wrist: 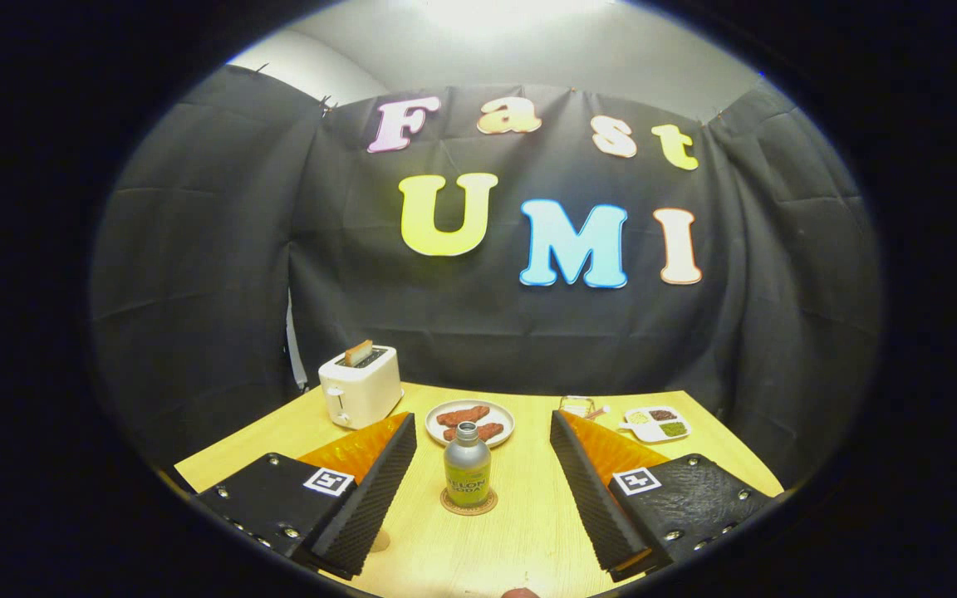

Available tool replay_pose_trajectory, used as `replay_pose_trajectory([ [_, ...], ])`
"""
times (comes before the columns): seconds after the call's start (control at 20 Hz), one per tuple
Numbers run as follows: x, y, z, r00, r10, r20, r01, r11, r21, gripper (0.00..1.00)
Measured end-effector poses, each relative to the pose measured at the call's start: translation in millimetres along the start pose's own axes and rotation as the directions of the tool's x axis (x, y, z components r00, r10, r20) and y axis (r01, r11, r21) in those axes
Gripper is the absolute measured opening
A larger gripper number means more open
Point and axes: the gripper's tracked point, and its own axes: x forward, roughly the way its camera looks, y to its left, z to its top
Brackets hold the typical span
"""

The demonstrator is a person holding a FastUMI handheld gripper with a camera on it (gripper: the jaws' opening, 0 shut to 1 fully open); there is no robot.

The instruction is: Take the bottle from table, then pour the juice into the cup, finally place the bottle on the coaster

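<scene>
A small silver bottle (468,469) with a yellow-green label stands upright on a round brown coaster (468,504) on the wooden table (528,531). My gripper (483,418) is open and wide, one finger on each side of the bottle, neither touching it. The bottle sits between the fingers, roughly level with their middle. A clear glass cup (576,405) stands beyond the right fingertip, partly hidden by it.
A white toaster (360,386) with a slice of toast stands beyond the left finger. A plate (439,413) with reddish-brown pieces lies just behind the bottle. A white divided sauce dish (655,423) sits at the back right, near the table's edge.
</scene>
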Motion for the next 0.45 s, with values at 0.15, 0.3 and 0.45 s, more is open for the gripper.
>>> replay_pose_trajectory([
  [0.15, -19.3, -3.2, 10.8, 0.999, -0.036, 0.027, 0.036, 0.999, -0.001, 0.98],
  [0.3, -35.5, -5.7, 24.8, 0.996, -0.062, 0.058, 0.061, 0.998, 0.014, 0.98],
  [0.45, -51.0, -7.8, 34.2, 0.993, -0.081, 0.090, 0.079, 0.997, 0.022, 0.98],
])
